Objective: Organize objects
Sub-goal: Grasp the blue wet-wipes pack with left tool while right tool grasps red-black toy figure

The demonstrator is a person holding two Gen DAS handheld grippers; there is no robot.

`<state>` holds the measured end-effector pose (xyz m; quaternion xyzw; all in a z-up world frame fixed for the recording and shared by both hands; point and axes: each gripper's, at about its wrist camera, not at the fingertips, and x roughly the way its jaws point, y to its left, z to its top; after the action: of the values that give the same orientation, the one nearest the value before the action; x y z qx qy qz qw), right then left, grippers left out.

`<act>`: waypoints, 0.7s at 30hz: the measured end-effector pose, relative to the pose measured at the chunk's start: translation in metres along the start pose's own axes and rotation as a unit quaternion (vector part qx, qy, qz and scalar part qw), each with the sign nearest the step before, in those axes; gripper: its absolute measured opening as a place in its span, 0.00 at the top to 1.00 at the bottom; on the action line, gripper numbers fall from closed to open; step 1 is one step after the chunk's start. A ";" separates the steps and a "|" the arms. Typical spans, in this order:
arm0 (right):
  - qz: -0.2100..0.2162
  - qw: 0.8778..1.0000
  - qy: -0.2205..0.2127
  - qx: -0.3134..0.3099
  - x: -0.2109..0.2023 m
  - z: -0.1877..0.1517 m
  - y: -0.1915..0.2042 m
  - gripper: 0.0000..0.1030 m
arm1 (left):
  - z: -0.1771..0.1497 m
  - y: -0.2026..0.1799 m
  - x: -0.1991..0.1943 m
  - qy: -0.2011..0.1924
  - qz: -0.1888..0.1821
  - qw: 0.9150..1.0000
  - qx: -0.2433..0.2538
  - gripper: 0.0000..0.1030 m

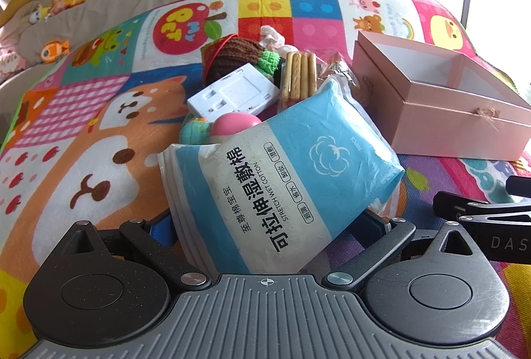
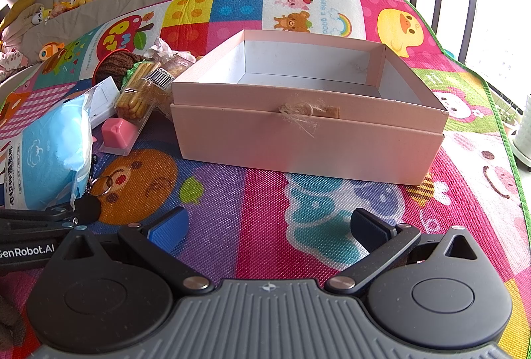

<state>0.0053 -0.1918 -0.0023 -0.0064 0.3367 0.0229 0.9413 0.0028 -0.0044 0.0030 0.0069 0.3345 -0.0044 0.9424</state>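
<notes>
My left gripper (image 1: 265,226) is shut on a blue and white cotton-pad pack (image 1: 282,173), held tilted over the mat; the pack hides both fingertips. The pack also shows at the left of the right wrist view (image 2: 49,146). Behind it lies a pile: a white socket plate (image 1: 235,93), a pink ball (image 1: 235,123), a brown knit piece (image 1: 235,56) and a biscuit-stick pack (image 1: 298,76). The open pink box (image 2: 308,133) stands empty, right of the pile. My right gripper (image 2: 268,226) is open and empty, just before the box's front wall.
A pink block in clear packaging (image 2: 117,133) and a key ring with a black tag (image 2: 96,196) lie left of the box. The colourful play mat (image 2: 232,209) covers the surface. Plush toys (image 1: 53,50) line the far left edge.
</notes>
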 end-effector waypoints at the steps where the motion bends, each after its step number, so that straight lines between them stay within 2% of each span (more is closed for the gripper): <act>1: 0.000 1.000 0.000 0.000 0.000 0.000 0.000 0.00 | 0.000 0.001 0.000 0.000 0.000 1.000 0.000 0.00; 15: 0.000 1.000 0.000 0.000 0.000 0.000 0.000 0.00 | -0.001 0.001 -0.003 0.000 -0.007 1.000 0.007 0.01; 21: 0.001 1.000 0.000 0.001 0.000 0.000 0.001 0.00 | -0.015 0.011 -0.029 -0.008 -0.059 0.998 0.029 0.01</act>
<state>0.0050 -0.1904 -0.0027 -0.0051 0.3366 0.0233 0.9414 -0.0286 0.0074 0.0099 0.0144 0.3263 -0.0693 0.9426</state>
